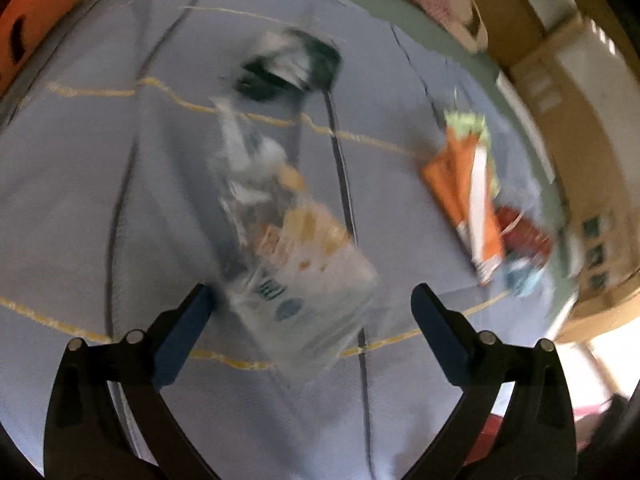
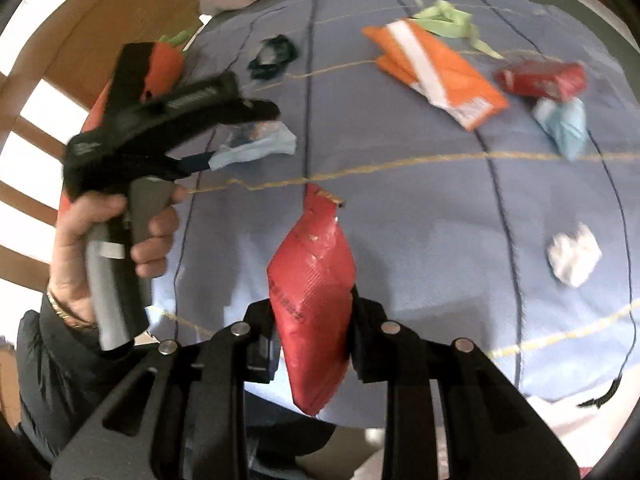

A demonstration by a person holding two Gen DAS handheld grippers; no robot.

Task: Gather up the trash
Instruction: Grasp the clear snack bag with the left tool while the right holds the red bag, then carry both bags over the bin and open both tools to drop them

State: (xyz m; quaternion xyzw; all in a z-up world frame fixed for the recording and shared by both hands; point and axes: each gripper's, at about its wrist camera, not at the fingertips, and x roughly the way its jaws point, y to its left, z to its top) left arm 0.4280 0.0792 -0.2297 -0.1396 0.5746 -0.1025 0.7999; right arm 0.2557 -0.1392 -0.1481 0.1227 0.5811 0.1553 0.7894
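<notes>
The right gripper's (image 2: 312,344) jaws are clamped on a red packet (image 2: 312,296), pinching it at its middle so one crumpled end pokes up ahead of the fingers and the other hangs below them. The left gripper's (image 1: 312,300) jaws stand wide apart with nothing between the pads; a clear plastic wrapper (image 1: 296,260) with yellow and orange print lies on the cover just ahead of them, blurred.

Everything sits on a pale blue bedspread (image 2: 420,216) crossed by dark lines and thin yellow ones. From the right side I can see the person's left hand (image 2: 108,248) wrapped round the grey handle of the left gripper, a dark sleeve and a bracelet at the wrist; pale blue plastic shows just past that gripper's tips, though whether it touches them I cannot tell.

Further out lie a crumpled white tissue (image 2: 574,258) to the right, then a light blue scrap (image 2: 562,126), a red wrapper (image 2: 540,76) beside it, and a large orange packet (image 2: 436,68) with a white stripe. Beyond those, a light green strip (image 2: 448,20) and a dark green tangle (image 2: 274,56), with pillows at the far edge.
</notes>
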